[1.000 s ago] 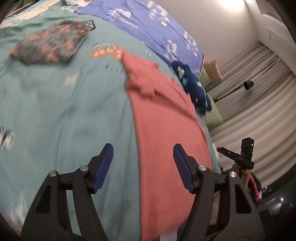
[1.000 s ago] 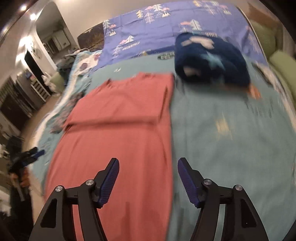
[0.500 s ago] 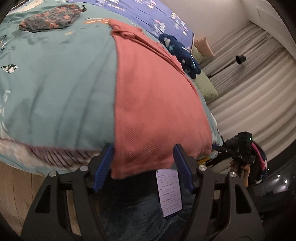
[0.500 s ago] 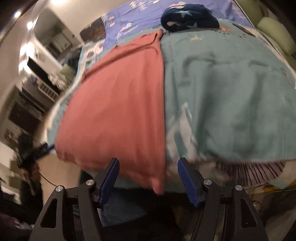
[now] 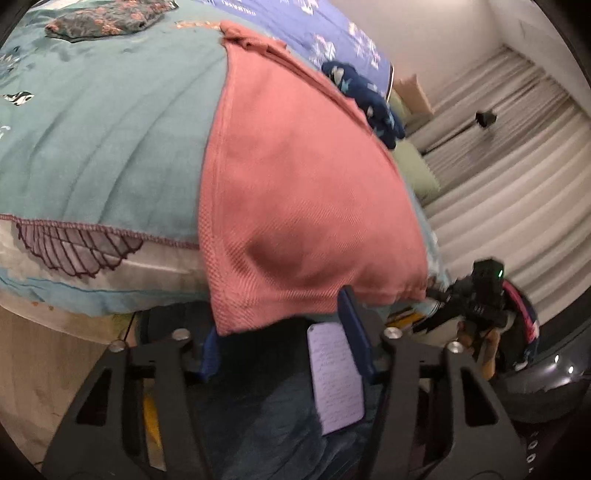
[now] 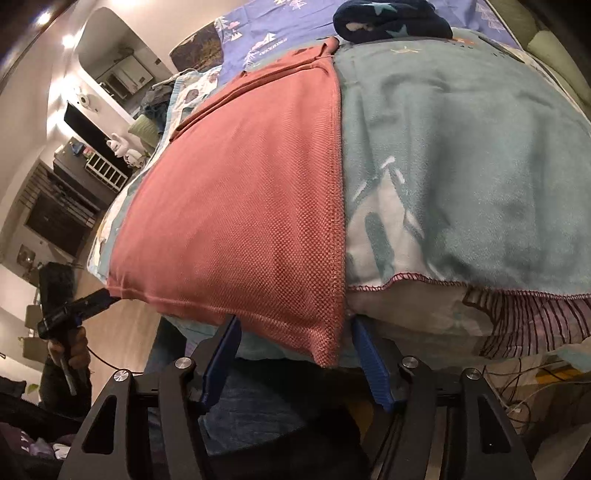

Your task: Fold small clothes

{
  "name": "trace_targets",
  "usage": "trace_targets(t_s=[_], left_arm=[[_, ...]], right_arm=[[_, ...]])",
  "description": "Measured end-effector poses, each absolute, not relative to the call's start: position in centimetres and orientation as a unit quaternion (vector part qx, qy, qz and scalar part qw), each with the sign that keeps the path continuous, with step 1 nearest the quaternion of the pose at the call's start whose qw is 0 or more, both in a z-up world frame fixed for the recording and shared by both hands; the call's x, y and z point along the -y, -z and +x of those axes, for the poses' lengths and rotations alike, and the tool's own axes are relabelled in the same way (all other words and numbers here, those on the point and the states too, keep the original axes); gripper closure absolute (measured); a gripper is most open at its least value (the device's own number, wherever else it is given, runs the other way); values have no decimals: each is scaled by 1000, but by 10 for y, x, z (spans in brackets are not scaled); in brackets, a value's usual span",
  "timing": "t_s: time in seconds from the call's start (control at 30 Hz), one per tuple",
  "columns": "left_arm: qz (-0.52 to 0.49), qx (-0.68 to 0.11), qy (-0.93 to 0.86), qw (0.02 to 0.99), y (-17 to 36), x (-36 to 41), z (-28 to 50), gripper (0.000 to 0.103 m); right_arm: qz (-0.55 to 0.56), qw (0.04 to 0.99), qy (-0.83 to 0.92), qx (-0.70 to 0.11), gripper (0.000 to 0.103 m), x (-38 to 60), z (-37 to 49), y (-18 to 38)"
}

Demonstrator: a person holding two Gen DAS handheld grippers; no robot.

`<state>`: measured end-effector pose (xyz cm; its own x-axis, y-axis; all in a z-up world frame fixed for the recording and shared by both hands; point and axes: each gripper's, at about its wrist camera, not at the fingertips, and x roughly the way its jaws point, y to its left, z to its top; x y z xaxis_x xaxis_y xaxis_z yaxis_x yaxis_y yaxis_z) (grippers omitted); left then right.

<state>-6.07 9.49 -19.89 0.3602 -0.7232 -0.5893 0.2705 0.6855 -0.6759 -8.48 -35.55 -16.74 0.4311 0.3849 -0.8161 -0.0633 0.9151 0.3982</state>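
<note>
A salmon-pink shirt [image 5: 303, 177] [image 6: 251, 192] lies flat on the teal blanket [image 5: 92, 129], its hem hanging over the bed's near edge. My left gripper [image 5: 279, 317] sits low at that edge with the hem's left corner between its blue pads; the jaws are closing, and a wide gap remains. My right gripper [image 6: 295, 321] sits at the hem's right corner, which hangs between its pads; its jaws are closing too, without pressing the cloth. Each gripper shows small in the other's view, at the far hem corner.
A dark blue star-print garment [image 5: 369, 99] [image 6: 391, 18] lies bunched beyond the shirt. A folded dark floral piece [image 5: 103, 22] rests at the far left. A purple sheet [image 5: 295, 22] covers the head end. A paper note [image 5: 334, 376] lies on a person's lap below the bed edge. Curtains [image 5: 498, 184] hang to the right.
Both grippers drew back from over the bed and dropped to its near edge. The shirt's hem corners now sit between the jaws, which have narrowed a little.
</note>
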Motion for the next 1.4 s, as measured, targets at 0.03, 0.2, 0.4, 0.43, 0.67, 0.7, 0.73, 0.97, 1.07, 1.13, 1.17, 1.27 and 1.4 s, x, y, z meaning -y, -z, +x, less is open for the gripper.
trace_targets(t_s=[0.03, 0.2, 0.4, 0.43, 0.67, 0.7, 0.73, 0.97, 1.07, 1.13, 1.17, 1.27, 1.4], left_arm=[[-244, -467, 314, 790, 198, -96, -61, 48], [-267, -479, 301, 780, 204, -107, -56, 71], [-314, -437, 291, 791, 195, -119, -68, 93], [-321, -425, 291, 795, 193, -119, -69, 97], [-383, -404, 319, 767, 192, -121, -55, 98], [-388, -397, 323, 766, 188, -122, -54, 98], [-389, -388, 324, 770, 182, -124, -52, 98], [-397, -351, 346, 774, 148, -125, -34, 98], [-395, -342, 350, 777, 135, -123, -21, 98], [-394, -336, 355, 779, 128, -123, -15, 98], [-393, -333, 356, 780, 124, -122, -11, 98], [-389, -325, 358, 784, 114, -122, 0, 98], [-379, -312, 362, 793, 96, -119, 17, 98]], right_arm=[[161, 831, -137, -514, 43, 357, -85, 167], [216, 821, -146, -508, 69, 371, -86, 171], [222, 823, -138, -504, 94, 374, -91, 171], [225, 822, -143, -502, 95, 374, -92, 170], [276, 813, -179, -480, 99, 376, -92, 158], [293, 809, -190, -472, 99, 378, -92, 155], [313, 806, -202, -460, 99, 382, -91, 152], [362, 802, -222, -420, 99, 392, -77, 126], [368, 802, -226, -412, 99, 390, -68, 118], [368, 805, -229, -405, 99, 389, -60, 109], [367, 807, -231, -400, 99, 389, -55, 103], [360, 815, -235, -388, 99, 389, -40, 87], [343, 827, -239, -377, 99, 391, -15, 65]])
